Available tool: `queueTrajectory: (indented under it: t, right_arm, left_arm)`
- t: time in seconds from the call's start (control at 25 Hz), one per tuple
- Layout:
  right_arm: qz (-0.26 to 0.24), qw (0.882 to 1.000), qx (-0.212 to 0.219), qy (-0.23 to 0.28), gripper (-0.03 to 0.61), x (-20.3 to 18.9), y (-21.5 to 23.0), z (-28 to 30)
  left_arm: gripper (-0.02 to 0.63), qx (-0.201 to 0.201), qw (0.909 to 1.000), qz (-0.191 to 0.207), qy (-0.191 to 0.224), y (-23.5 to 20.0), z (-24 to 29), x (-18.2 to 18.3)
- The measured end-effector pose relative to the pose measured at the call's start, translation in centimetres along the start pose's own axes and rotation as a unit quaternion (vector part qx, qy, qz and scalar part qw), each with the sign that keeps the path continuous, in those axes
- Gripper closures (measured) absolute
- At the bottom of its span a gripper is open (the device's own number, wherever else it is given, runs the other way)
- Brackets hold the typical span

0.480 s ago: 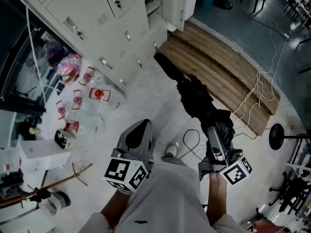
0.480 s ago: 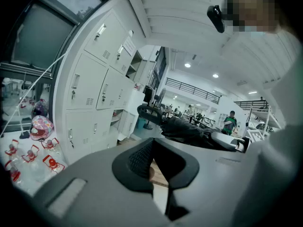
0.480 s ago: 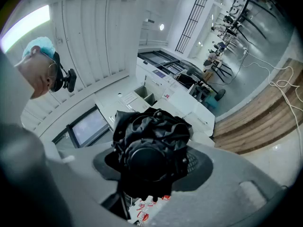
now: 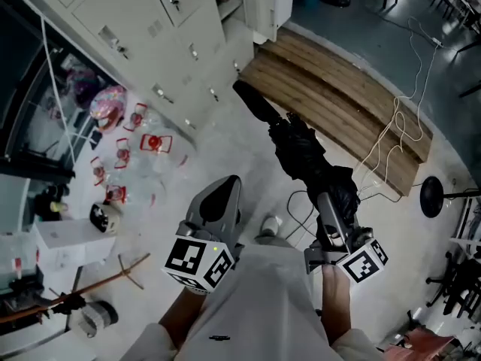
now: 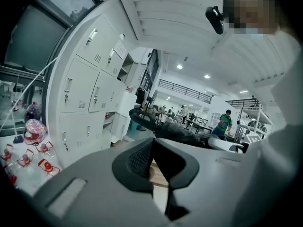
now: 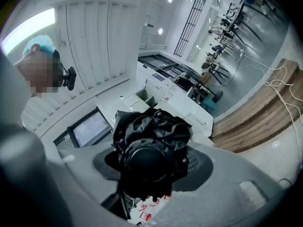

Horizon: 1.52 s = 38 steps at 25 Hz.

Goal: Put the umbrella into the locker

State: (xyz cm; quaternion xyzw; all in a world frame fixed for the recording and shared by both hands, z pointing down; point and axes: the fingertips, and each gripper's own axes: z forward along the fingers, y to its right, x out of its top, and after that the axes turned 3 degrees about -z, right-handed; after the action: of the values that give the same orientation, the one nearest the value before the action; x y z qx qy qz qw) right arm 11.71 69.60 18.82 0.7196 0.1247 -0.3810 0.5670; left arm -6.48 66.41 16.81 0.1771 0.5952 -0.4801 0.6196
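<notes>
Plainly, the black folded umbrella (image 4: 301, 153) is held in the air above the pale floor. Its far end points toward the grey lockers (image 4: 143, 28), where one open locker (image 4: 234, 10) shows its door swung out, and a wooden slatted platform (image 4: 353, 104) lies just beside it. The right tongs (image 4: 333, 209) grip the umbrella's bunched fabric end with jaws spread wide around it, while the left tongs (image 4: 224, 190) hover alongside, tips together and nothing between them.
</notes>
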Motion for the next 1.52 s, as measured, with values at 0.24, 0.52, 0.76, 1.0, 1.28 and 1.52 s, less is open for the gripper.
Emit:
queueTrajectory:
  t: [0.24,0.52,0.76,1.0,1.28,1.52]
  right_arm:
    - [0.01,1.0,-0.016,0.016,0.331,-1.6,-1.6,0.5]
    - [-0.005,0.999,-0.045,0.004,0.331,-6.2,-5.1,3.2]
    - [0.013,0.999,-0.044,0.026,0.331,-10.7,-9.1,5.6]
    - [0.045,0.996,-0.052,0.057,0.331,-12.1,-10.8,6.8]
    - [0.048,0.996,-0.059,0.053,0.331,-12.5,-11.2,8.1]
    - [0.041,0.997,-0.055,0.038,0.331,-12.7,-9.9,10.5]
  left_arm:
    - [0.598,-0.006,0.9997,-0.025,-0.003,-2.9,-2.9,0.2]
    - [0.598,-0.022,0.9994,-0.028,0.0,-8.6,-6.9,1.1]
    - [0.598,-0.038,0.9983,-0.042,0.016,-14.2,-10.5,1.7]
    - [0.598,-0.046,0.9978,-0.043,0.021,-17.5,-12.2,2.6]
    - [0.598,-0.048,0.9972,-0.057,0.005,-19.5,-12.0,2.2]
    - [0.598,-0.029,0.9984,-0.048,-0.003,-21.2,-10.8,3.2]
